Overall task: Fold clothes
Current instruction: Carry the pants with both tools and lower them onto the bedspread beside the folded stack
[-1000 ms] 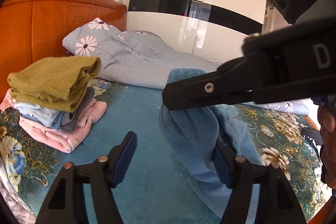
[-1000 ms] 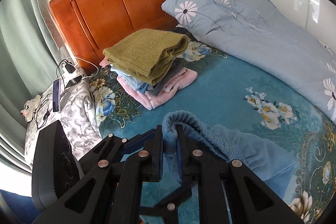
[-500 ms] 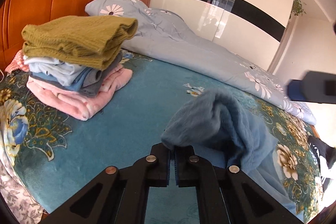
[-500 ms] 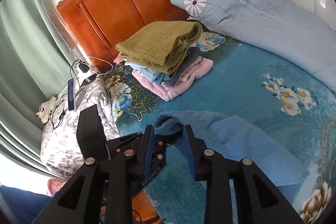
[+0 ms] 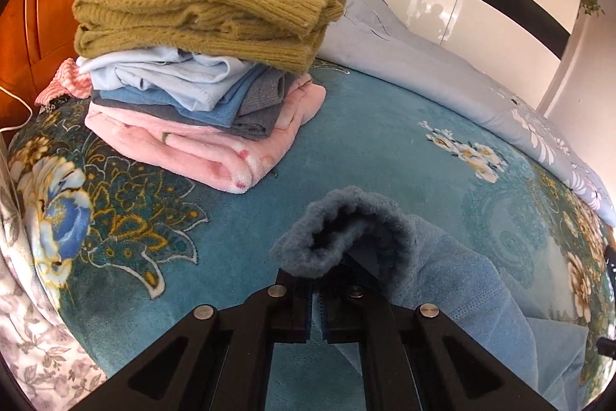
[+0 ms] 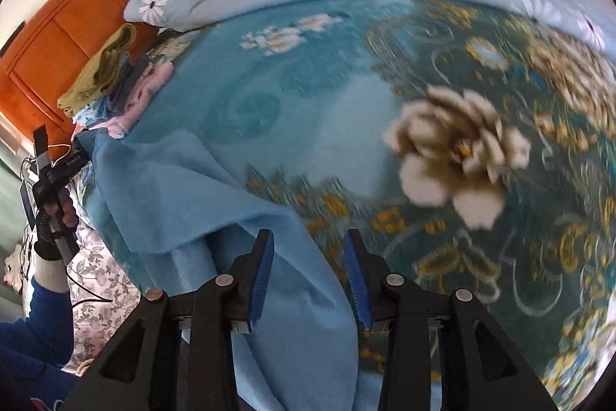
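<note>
left gripper (image 5: 316, 289) clamped on blue fleece garment (image 5: 346, 230) (fuzzy cuff), right gripper (image 6: 310, 266) jaws opening over its edge, folded stack (image 5: 204, 79) on bed (image 5: 365, 149)

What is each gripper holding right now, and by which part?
The left gripper is shut on a bunched edge of the blue towel. The right gripper holds nothing: its jaws are opening, with the towel lying loose beneath them.
</note>
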`<move>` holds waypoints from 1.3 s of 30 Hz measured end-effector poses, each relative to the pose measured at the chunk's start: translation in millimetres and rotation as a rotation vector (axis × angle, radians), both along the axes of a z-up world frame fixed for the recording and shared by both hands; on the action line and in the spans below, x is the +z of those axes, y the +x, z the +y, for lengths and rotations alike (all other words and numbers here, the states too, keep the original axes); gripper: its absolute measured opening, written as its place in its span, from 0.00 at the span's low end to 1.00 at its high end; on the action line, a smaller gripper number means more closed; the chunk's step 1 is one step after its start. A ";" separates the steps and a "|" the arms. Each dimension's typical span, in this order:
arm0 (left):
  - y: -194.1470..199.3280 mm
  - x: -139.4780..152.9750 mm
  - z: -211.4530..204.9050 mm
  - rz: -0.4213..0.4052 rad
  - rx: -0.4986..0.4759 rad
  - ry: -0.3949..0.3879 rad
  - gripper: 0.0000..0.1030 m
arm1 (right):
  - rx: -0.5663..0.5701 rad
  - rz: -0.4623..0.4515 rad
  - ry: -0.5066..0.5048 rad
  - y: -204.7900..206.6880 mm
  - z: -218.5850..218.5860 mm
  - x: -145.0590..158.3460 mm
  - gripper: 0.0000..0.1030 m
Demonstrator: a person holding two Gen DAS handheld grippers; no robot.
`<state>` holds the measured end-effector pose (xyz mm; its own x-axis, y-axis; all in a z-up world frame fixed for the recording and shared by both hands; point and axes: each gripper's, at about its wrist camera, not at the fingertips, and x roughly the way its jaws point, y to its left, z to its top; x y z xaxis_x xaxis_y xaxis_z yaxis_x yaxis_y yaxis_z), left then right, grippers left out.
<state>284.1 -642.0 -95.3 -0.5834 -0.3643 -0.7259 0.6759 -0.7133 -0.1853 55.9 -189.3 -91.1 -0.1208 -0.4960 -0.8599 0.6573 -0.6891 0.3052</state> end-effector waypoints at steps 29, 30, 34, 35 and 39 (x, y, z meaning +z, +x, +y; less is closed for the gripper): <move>-24.1 73.4 53.6 0.037 -0.062 -0.151 0.03 | -0.023 -0.050 -0.171 15.2 42.9 -53.7 0.17; -26.0 78.0 57.3 0.042 -0.069 -0.159 0.03 | -0.022 -0.054 -0.183 16.5 44.5 -54.4 0.06; -37.0 98.8 75.7 0.073 -0.105 -0.185 0.03 | -0.045 -0.037 -0.226 19.5 53.0 -47.1 0.04; -39.8 104.8 80.3 0.086 -0.117 -0.184 0.03 | -0.054 -0.022 -0.238 19.7 56.9 -41.9 0.04; -46.5 130.4 99.9 0.159 -0.169 -0.183 0.03 | -0.134 0.128 -0.245 3.7 85.7 10.2 0.00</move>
